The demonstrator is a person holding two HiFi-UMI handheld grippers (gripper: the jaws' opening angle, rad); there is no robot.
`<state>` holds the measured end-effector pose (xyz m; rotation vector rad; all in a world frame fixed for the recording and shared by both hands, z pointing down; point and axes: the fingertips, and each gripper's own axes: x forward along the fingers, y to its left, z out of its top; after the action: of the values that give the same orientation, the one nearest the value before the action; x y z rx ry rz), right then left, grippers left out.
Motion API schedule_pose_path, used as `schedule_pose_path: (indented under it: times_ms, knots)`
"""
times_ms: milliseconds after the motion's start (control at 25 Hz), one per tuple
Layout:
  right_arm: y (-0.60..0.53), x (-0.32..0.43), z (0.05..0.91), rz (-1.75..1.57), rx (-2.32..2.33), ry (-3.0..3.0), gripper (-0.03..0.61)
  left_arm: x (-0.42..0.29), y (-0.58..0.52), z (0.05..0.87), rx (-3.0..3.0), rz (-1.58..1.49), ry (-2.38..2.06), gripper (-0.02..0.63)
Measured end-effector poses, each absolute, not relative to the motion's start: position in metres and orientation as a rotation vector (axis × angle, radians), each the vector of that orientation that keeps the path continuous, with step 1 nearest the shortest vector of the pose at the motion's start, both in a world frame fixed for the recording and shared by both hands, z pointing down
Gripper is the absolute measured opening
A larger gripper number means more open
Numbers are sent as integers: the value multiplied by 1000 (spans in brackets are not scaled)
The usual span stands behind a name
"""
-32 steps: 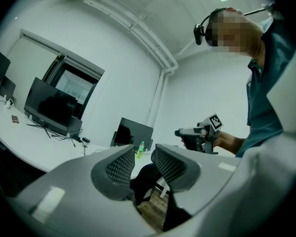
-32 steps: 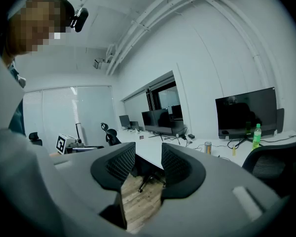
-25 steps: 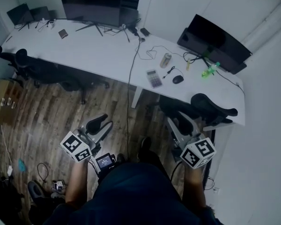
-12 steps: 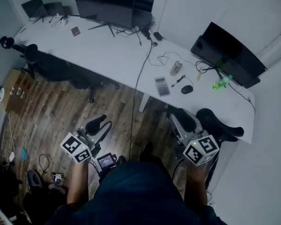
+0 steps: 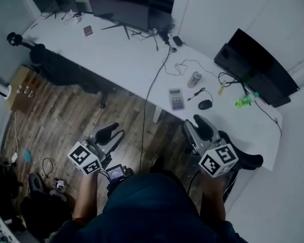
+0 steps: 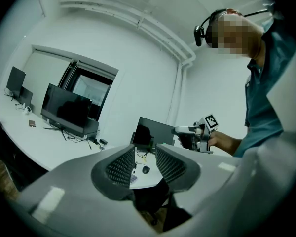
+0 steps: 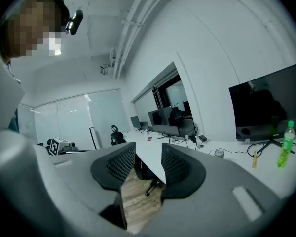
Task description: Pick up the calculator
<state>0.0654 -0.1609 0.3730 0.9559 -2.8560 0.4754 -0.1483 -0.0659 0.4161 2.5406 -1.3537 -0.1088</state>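
Head view: small grey flat calculator (image 5: 176, 98) lies on long white desk (image 5: 126, 59), near front edge. It sits ahead of my right gripper (image 5: 195, 127), a bit to its left, long side running away from me. My left gripper (image 5: 111, 134) is well apart from it, so right is nearer.

Left gripper view: my jaws apart, nothing between them.

Right gripper view: my jaws apart, nothing between them. Calculator not in sight here.

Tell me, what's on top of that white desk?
A calculator, a can, a mouse, a green bottle, cables and dark monitors lie on the desk. Whatever sits behind the monitors is covered.
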Motion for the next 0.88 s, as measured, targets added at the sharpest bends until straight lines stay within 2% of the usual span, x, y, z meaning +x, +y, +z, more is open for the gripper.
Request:
schedule_pose_path:
  times_ms: [880]
  knots:
    - [-229, 130, 401, 579, 901, -2893, 147, -69, -152, 430, 2534, -10, -1339, 130]
